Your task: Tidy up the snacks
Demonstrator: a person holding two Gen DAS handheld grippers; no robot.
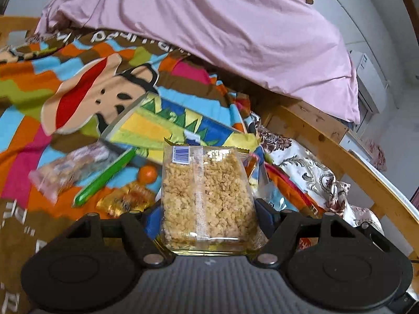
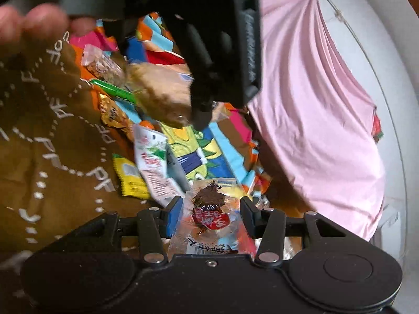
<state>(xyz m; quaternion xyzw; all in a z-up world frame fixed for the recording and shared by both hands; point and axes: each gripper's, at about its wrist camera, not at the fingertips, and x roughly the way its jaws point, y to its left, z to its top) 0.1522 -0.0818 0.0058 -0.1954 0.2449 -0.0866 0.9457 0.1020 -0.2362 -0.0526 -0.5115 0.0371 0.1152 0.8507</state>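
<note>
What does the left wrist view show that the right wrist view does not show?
Only the left wrist view: the wooden bed frame and the puffed rice packet's barcode, with the left tongs shut on that packet.
Only the right wrist view: a white sachet, a yellow packet, the right tongs around a clear snack packet.
Both: green stick, orange ball, pink sheet.

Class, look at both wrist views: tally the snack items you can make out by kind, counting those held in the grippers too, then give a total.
Clear packets: 3 (puffed rice packet, dried meat packet, nut packet)
Gold wrapper: 1
White sachet: 1
Yellow packet: 1
Green stick: 1
Orange ball: 1
Total: 8
</note>
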